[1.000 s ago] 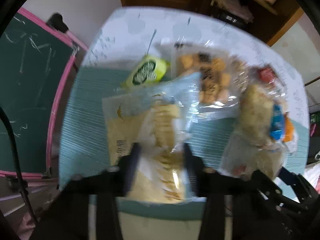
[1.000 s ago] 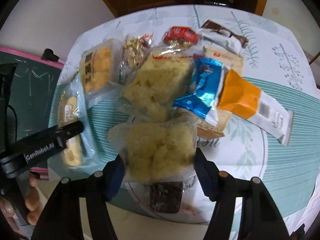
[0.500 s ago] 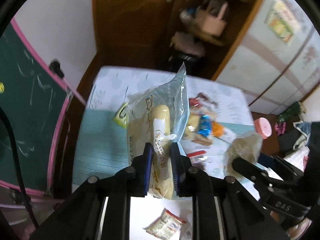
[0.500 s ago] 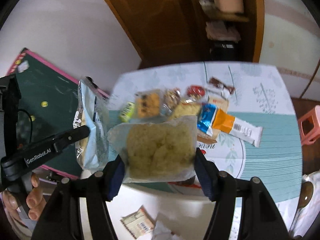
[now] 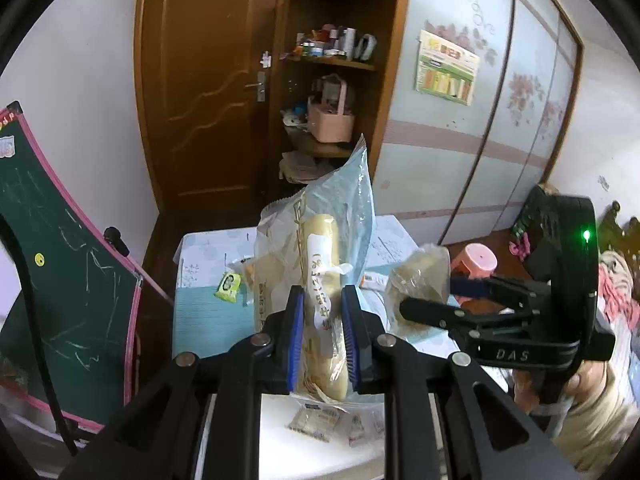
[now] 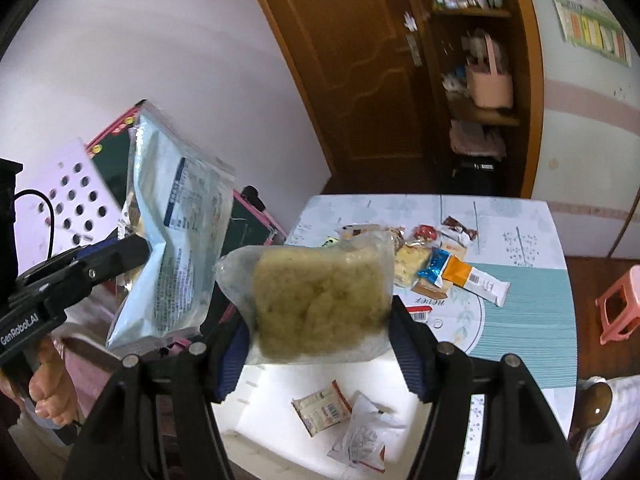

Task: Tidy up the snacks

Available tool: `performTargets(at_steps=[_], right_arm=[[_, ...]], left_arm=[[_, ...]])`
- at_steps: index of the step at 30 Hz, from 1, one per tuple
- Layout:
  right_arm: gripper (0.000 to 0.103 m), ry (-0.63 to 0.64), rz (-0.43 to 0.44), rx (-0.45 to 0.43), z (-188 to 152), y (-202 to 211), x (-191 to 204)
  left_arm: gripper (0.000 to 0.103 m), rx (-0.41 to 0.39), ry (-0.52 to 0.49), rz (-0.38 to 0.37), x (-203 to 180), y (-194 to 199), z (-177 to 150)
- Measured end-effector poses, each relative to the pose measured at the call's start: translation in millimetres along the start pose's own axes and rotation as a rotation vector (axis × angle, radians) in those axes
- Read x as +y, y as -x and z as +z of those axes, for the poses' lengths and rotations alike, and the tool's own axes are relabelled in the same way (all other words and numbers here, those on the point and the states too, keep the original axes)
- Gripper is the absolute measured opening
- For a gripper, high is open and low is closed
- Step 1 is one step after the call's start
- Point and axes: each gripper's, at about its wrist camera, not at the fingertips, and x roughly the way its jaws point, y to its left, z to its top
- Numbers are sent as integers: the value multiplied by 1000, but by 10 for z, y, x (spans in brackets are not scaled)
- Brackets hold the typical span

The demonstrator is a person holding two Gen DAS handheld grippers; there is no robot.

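Observation:
My left gripper is shut on a pale blue bag of long bread rolls and holds it upright, high above the table. The same bag hangs at the left in the right wrist view. My right gripper is shut on a clear bag of yellow crumbly cake, also lifted; it shows in the left wrist view. A row of snack packets lies on the far table.
A white surface just below holds two small packets. A green chalkboard with a pink frame stands at the left. A pink stool is at the right. A brown door and shelves stand behind.
Both grippers closed on their bags on the table and have lifted them high and pulled back. The table now lies farther off, and the white surface has come into view below.

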Motion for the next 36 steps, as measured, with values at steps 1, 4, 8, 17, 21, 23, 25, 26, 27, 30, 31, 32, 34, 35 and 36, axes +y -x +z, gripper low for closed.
performTargets(at_steps=[1, 4, 8, 17, 21, 23, 25, 26, 27, 30, 31, 32, 34, 35, 36], right_arm=[[65, 13, -5, -8, -54, 41, 38], [65, 39, -25, -9, -207, 67, 106], [65, 63, -45, 16, -381, 27, 168], [87, 98, -112, 101, -693, -233, 228], [88, 99, -120, 100, -770, -239, 241], [88, 84, -125, 110, -808, -256, 212], [88, 61, -120, 118, -839, -265, 172], [89, 45, -114, 124, -862, -271, 151], [89, 27, -108, 130, -884, -274, 124], [89, -10, -101, 139, -940, -275, 70], [89, -22, -101, 141, -959, -270, 52], [89, -32, -103, 141, -977, -262, 40], [89, -45, -109, 136, -1013, -236, 19], [89, -51, -111, 136, -1018, -226, 9], [89, -58, -113, 134, -1027, -214, 1]], left_arm=[[16, 3, -8, -2, -19, 6, -60], [15, 29, -27, 10, -125, -8, -346], [8, 59, -44, 47, -193, -107, -635], [102, -5, -140, 258, -289, -238, -964], [102, -40, -201, 311, -377, -274, -1029], [102, -35, -205, 308, -394, -302, -1041], [102, -22, -191, 289, -387, -338, -1072], [102, -16, -183, 281, -388, -343, -1078], [102, -8, -171, 269, -376, -364, -1091], [102, 13, -141, 243, -354, -403, -1138], [102, 23, -131, 236, -335, -429, -1154], [102, 29, -125, 232, -323, -442, -1165], [102, 43, -113, 224, -304, -473, -1193], [102, 47, -109, 222, -300, -479, -1205], [102, 51, -107, 221, -308, -480, -1206]])
